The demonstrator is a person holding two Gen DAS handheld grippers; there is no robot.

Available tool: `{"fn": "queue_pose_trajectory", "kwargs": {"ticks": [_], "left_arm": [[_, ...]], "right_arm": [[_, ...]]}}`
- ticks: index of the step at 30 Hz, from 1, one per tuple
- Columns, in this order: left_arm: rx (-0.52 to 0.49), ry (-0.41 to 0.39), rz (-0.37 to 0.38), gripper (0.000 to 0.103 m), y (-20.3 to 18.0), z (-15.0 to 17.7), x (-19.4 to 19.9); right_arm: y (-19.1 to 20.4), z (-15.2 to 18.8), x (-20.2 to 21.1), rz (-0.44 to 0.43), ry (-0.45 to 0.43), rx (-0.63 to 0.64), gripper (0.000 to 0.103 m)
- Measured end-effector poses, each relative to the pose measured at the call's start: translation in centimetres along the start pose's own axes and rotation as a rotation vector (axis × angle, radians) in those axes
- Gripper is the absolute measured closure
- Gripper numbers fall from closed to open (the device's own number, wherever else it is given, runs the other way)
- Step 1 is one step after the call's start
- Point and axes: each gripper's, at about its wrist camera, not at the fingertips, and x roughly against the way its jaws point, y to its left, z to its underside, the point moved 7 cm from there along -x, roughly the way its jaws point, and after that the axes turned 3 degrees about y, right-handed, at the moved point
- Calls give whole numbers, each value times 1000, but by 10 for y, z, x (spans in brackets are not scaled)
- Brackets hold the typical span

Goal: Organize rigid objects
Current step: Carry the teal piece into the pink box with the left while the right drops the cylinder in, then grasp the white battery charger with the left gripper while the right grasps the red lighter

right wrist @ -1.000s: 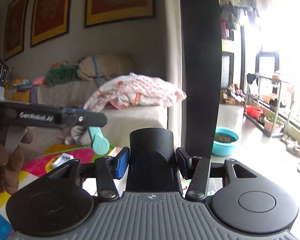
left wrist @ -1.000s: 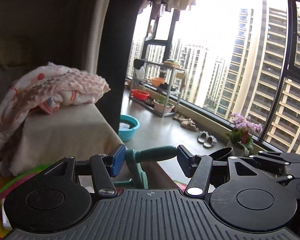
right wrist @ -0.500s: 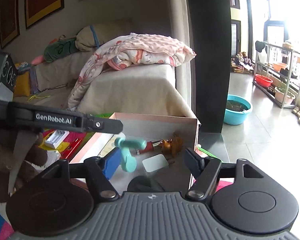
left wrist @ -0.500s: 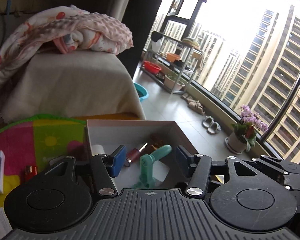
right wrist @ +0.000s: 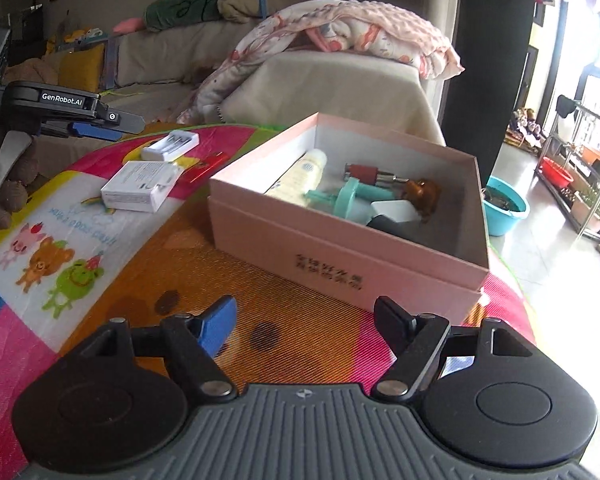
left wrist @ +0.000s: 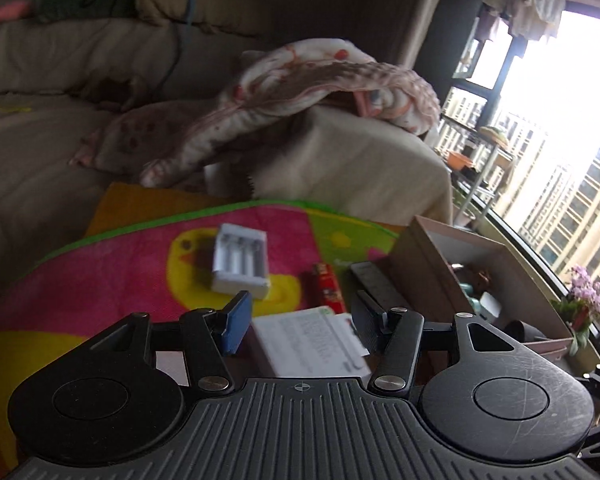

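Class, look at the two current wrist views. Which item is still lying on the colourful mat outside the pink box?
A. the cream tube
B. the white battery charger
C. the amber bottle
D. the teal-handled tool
B. The white battery charger lies on the mat left of the pink box, while the teal-handled tool, cream tube and amber bottle are inside the box.

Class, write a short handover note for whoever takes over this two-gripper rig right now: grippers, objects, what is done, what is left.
Left gripper: open, empty, above the white carton.
Right gripper: open, empty, over the mat in front of the pink box.
Done: the cream tube, teal tool, red-handled tool and other pieces lie in the box.
Left: carton, battery charger and red lighter remain on the mat.
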Motion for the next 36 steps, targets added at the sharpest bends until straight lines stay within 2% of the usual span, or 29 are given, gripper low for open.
{"fn": "queue_pose_trajectory", "kwargs": {"ticks": [6, 11, 12, 14, 16, 18, 21, 23, 26, 29, 31, 33, 35, 36], "left_arm": [[-7, 18, 29, 43, 4, 14, 2], [-4, -20, 22, 43, -3, 19, 3], [-5, -29, 18, 43, -3, 19, 4], [-10, -39, 8, 43, -2, 16, 5], [5, -39, -4, 43, 3, 8, 3], [33, -49, -21, 43, 12, -5, -2], [47, -22, -30, 43, 22, -23, -26], [73, 17, -29, 43, 28, -29, -49], [88, 53, -39, 44, 32, -34, -72], [105, 37, -70, 44, 39, -41, -78], [119, 41, -59, 44, 42, -43, -82], [102, 71, -58, 44, 41, -44, -91], [69, 97, -70, 44, 37, -43, -102], [55, 105, -77, 44, 35, -43, -106]], "right_arm": [[19, -5, -5, -39, 18, 14, 27], [27, -32, -2, -85, 1, -12, 29], [29, -43, -2, -107, 5, -27, 33], [36, -69, -6, -171, 30, -58, 57], [44, -100, -17, -228, 73, -93, 61], [54, -130, -34, -246, 105, -94, 62], [72, -168, -75, -210, 149, -69, 62], [81, -182, -110, -199, 208, -103, 61], [88, -185, -163, -146, 296, -164, 61], [90, -177, -194, -110, 350, -182, 61], [96, -170, -203, -116, 382, -145, 61], [104, -167, -199, -103, 357, -59, 67], [112, -159, -190, -106, 351, 27, 80], [115, -154, -184, -125, 353, 50, 80]]}}
